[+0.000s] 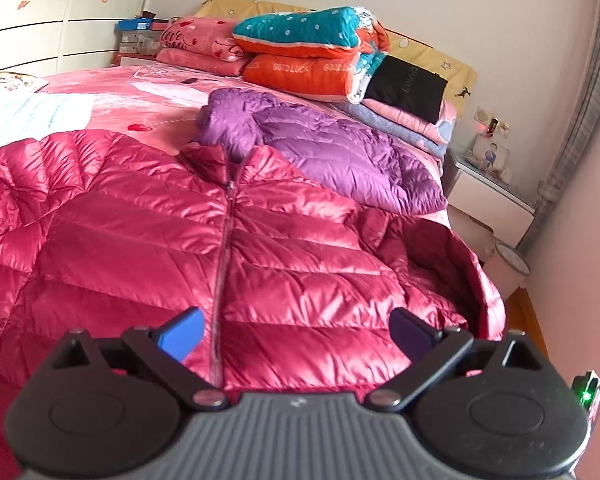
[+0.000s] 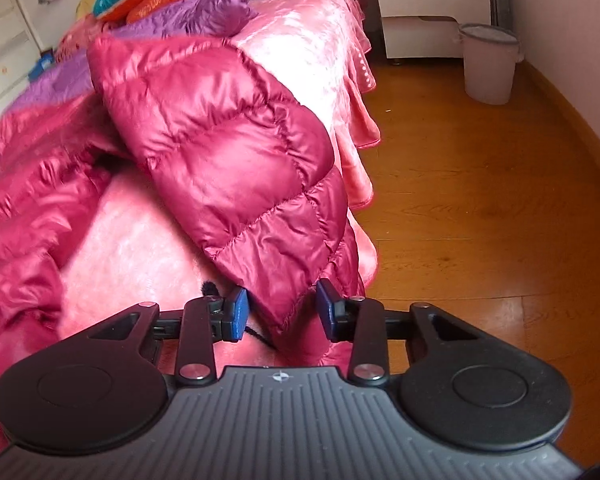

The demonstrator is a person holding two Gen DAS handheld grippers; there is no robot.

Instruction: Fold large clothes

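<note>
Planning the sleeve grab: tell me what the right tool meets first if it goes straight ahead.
The shiny crimson quilted jacket sleeve: its cuff end already sits between the open right tool fingers, apparently untouched, though depth is unclear.

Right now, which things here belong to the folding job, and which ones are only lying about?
For the job:
red down jacket
its sleeve, between the right tool's fingers
left tool, open

Lying about:
purple jacket
folded quilts
bin

Two down jackets are lying on the bed: one red jacket [image 1: 228,248] and one purple jacket [image 1: 320,144]; perhaps four folded quilts [image 1: 312,52] are stacking in the upper centre.
</note>
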